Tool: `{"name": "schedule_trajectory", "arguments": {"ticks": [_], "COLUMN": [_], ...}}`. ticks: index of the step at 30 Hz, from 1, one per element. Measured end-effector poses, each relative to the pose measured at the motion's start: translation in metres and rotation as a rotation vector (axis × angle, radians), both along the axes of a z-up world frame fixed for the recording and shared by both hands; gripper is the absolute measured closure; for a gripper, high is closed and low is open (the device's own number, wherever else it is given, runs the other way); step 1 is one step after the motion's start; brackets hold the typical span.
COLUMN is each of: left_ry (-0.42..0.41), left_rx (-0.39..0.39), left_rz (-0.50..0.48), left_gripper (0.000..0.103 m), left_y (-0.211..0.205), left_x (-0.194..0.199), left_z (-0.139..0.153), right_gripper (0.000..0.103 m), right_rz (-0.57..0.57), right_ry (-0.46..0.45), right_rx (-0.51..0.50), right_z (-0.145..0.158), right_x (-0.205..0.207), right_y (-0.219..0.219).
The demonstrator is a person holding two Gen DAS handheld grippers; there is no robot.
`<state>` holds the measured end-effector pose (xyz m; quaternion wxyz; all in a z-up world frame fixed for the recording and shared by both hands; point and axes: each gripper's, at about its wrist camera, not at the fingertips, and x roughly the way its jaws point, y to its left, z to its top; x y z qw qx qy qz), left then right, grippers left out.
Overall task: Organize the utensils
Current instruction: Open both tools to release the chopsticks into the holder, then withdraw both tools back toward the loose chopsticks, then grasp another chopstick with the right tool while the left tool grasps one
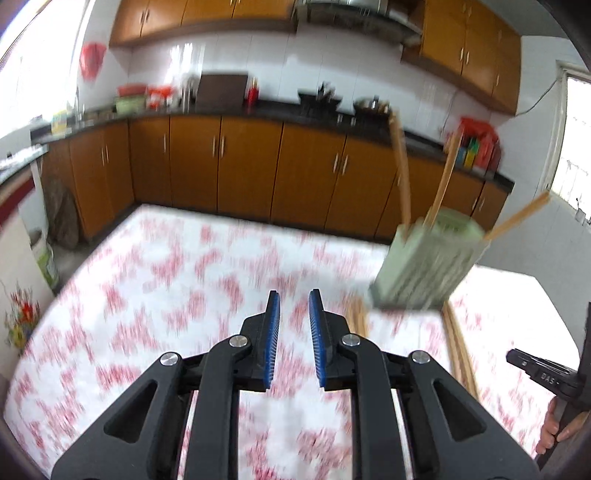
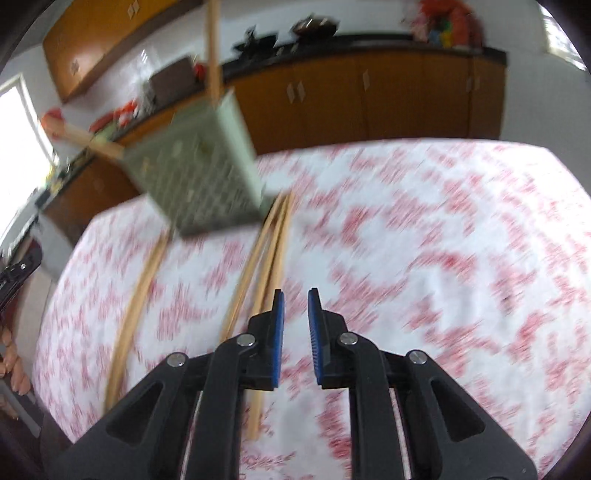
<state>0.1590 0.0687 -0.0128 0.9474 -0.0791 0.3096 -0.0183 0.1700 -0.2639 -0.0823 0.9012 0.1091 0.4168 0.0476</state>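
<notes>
This is a home kitchen. Orange-brown base cabinets (image 1: pixel 243 166) run along the far wall under a dark countertop (image 1: pixel 280 110), with matching wall cabinets (image 1: pixel 199 14) above white tiles. A range hood (image 1: pixel 354 14) hangs over a wok (image 1: pixel 319 98) and a pot (both blurred) on the far counter. Nearer stands a table covered in a red-and-white patterned cloth (image 1: pixel 155 280), carrying a pale green chopstick holder (image 1: pixel 424 266) with wooden chopsticks (image 1: pixel 400 166) in it.
</notes>
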Motion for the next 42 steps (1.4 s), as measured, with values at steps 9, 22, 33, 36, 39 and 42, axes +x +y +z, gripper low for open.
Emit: {"name": "schedule_trajectory", "arguments": {"ticks": [9, 22, 33, 36, 39, 42], "left_ry": [0.103, 0.184, 0.256, 0.268, 0.268, 0.266], "left_rx": [-0.032, -0.061, -0.001, 0.021, 0.05, 0.107], "left_rz": [-0.079, -0.218, -0.3, -0.289, -0.273, -0.244], "left_gripper": [0.086, 0.086, 0.086, 0.086, 0.089, 0.095], "left_y": [-0.004, -0.03, -0.057, -0.059, -0.062, -0.067], "left_x": [-0.014, -0.017, -0.018, -0.016, -0.014, -0.007], "left_z": [-0.042, -0.066, -0.082, -0.085, -0.086, -0.086], "right_gripper": [0.087, 0.095, 0.095, 0.095, 0.094, 0.094], "right_rz": [0.051, -0.181, -0.202, -0.197, -0.192, -0.173], "right_ry": [0.078, 0.069, 0.07, 0.07, 0.069, 0.063], "right_rx": [-0.048, -0.146, -0.162, -0.159, -0.164, -0.179], "right_z": [-0.033, -0.031, -0.03, -0.031, -0.031, -0.032], "right_x": [0.011, 0.016, 0.011, 0.008, 0.008, 0.01], "right_y": [0.031, -0.019, -0.033, -0.03, -0.03, -0.025]}}
